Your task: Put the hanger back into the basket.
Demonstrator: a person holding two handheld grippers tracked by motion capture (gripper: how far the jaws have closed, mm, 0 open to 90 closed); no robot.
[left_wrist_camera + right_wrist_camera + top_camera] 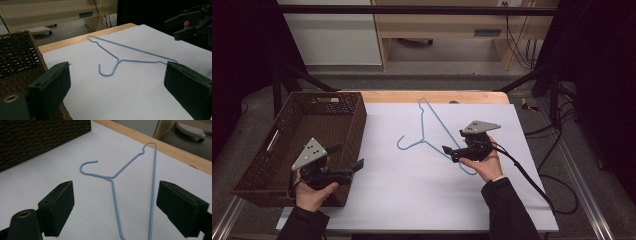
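You are bringing the right gripper (448,153), jaws wide, over the blue hanger (432,131) lying flat on the white sheet (412,200); nothing is gripped yet. The left gripper (346,157) is waiting open beside the basket (357,122).

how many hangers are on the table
1. A blue wire hanger lies flat on the white table sheet, right of the brown wicker basket, its hook toward the basket. The basket's inside shows only partly, so more could be hidden there.
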